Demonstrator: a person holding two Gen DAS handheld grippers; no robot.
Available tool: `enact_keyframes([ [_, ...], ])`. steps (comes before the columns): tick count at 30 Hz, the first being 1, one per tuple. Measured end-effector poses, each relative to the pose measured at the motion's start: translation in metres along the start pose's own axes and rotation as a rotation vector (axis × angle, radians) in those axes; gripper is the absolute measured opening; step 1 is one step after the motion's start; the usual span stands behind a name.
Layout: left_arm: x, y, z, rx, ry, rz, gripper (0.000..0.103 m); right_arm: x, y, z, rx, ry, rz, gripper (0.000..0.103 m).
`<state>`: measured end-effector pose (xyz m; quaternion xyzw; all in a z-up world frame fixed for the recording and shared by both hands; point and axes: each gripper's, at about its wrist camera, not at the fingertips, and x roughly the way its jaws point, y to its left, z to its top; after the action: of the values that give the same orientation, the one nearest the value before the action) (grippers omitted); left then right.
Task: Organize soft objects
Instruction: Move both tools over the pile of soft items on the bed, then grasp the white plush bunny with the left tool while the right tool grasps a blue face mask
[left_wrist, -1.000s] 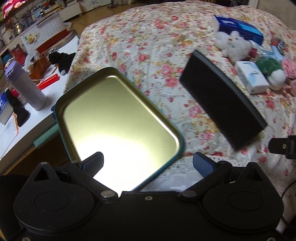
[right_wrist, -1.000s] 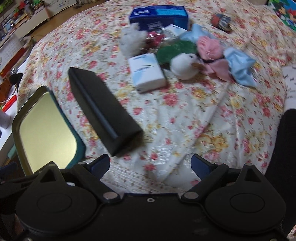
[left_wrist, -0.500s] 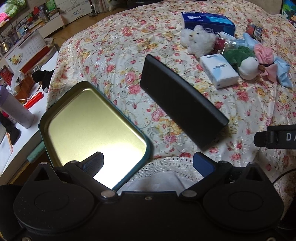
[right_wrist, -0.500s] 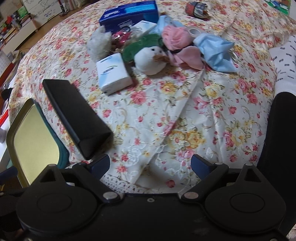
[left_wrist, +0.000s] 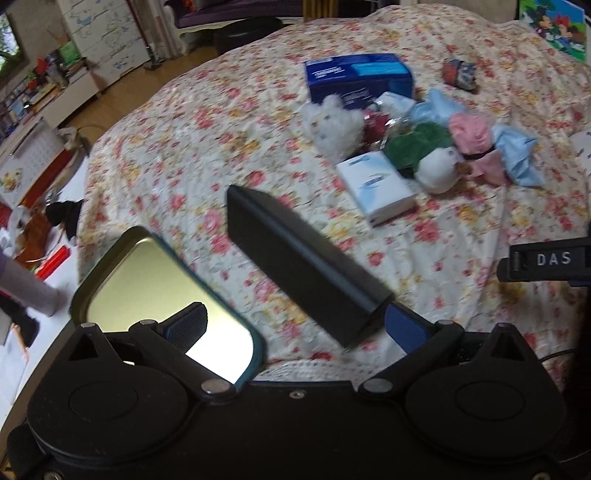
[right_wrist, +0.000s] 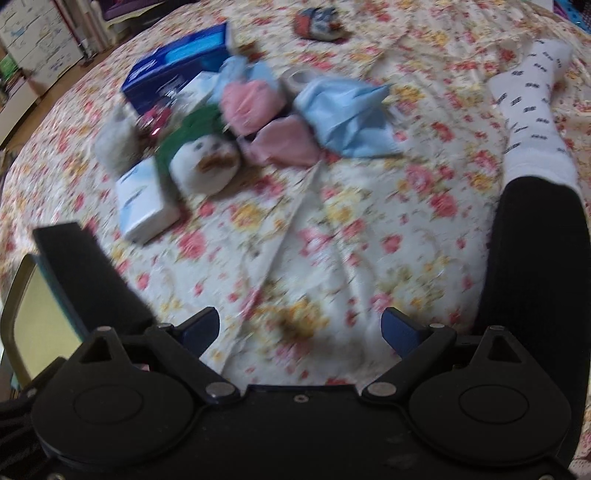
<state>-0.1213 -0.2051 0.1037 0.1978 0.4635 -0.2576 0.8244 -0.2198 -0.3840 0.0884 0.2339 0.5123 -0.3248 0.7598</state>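
Floral-print bedspread (left_wrist: 207, 155) fills both views. Long black rectangular box (left_wrist: 303, 266) lies diagonally on it near the front edge, just beside a gold metal tray with teal rim (left_wrist: 147, 273) at the bed's left edge. Soft things are piled further back, well apart from both grippers: dark blue tissue box (left_wrist: 358, 79), white soft tissue pack (left_wrist: 380, 186), fluffy white plush toy (left_wrist: 332, 123), green-and-white plush duck (right_wrist: 205, 162), pink cloth (right_wrist: 251, 103), light blue cloth (right_wrist: 343, 114). A person's leg in a black trouser and white patterned sock (right_wrist: 532, 99) rests on the right. Left gripper (left_wrist: 295, 325) jaws wide, holding nothing; right gripper (right_wrist: 299, 326) jaws wide, holding nothing. Right view is blurred.
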Motion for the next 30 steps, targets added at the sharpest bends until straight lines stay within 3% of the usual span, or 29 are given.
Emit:
enact_keyframes([
  [3, 0.001, -0.009, 0.012, 0.022, 0.001, -0.015, 0.100, -0.003, -0.011, 0.010, 0.010, -0.028, -0.015, 0.094],
  [10, 0.006, -0.021, 0.047, 0.029, -0.027, 0.043, 0.100, -0.005, -0.036, 0.044, 0.042, -0.090, -0.050, 0.094],
  [16, 0.024, -0.023, 0.073, 0.041, 0.010, -0.037, 0.100, -0.003, -0.056, 0.078, 0.094, -0.121, -0.076, 0.094],
  [19, 0.034, -0.023, 0.087, 0.032, 0.029, -0.042, 0.100, 0.000, -0.064, 0.097, 0.122, -0.121, -0.072, 0.094],
  [25, 0.051, -0.024, 0.114, 0.038, 0.018, 0.062, 0.100, 0.009, -0.062, 0.132, 0.135, -0.129, -0.068, 0.095],
  [30, 0.065, -0.021, 0.135, 0.042, 0.006, 0.084, 0.100, 0.025, -0.052, 0.143, 0.111, -0.135, -0.055, 0.095],
])
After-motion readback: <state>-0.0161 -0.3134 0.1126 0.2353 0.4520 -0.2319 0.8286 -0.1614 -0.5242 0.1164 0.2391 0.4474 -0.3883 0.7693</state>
